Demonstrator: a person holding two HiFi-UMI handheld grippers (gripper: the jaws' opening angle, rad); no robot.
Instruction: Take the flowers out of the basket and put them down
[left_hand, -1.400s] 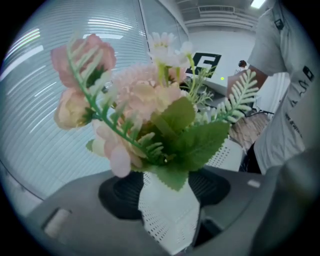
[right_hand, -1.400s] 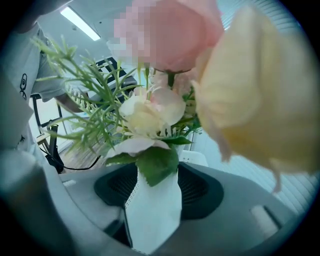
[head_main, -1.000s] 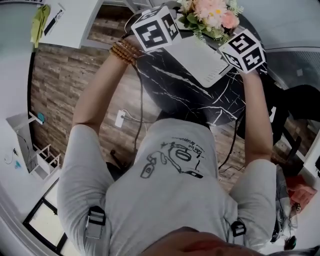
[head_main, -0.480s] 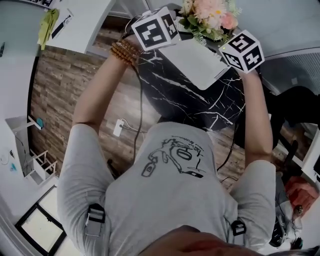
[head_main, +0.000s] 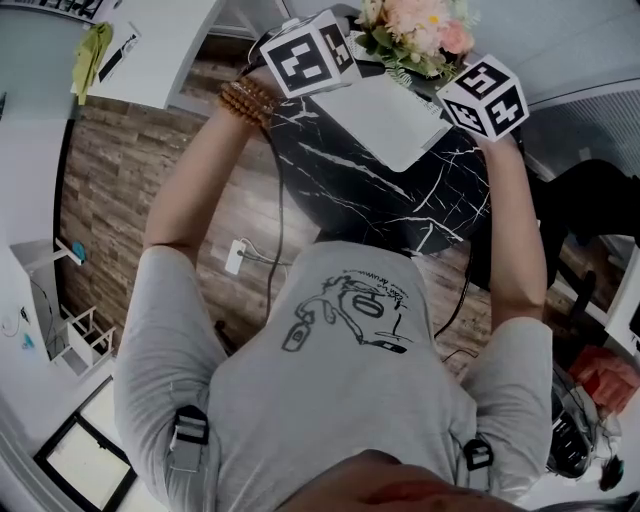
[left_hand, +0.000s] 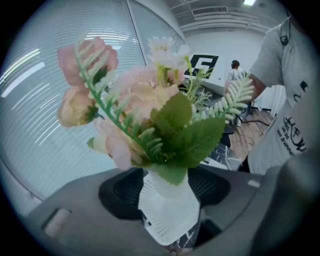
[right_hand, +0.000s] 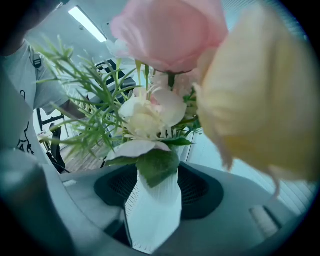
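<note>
both tools on the bunch at once. left tool (left_hand: 166, 186): white perforated jaws drawn together, tips meeting under the lowest green leaf of the flowers (left_hand: 150, 115). right tool (right_hand: 154, 190): same, jaws closed, tips buried under a leaf at the base of the bunch. the stems themselves are hidden by foliage in both gripper views, so a grip on the stems is my reading, not something seen.

head view: flowers (head_main: 415, 30) upright at the far edge of the black marble surface (head_main: 370, 190), the tools coming in from the left and right sides. a flat white sheet-like thing (head_main: 400, 115) lies on the surface just in front of them.

basket: cannot make it out in any view; whether the bunch is clear of it is unknown.

why held so: likely a low two-sided hold keeps a top-heavy bunch upright and spares the blooms.

risk, as i judge it: thin stems could slip or twist if one tool moves ahead of the other.
</note>
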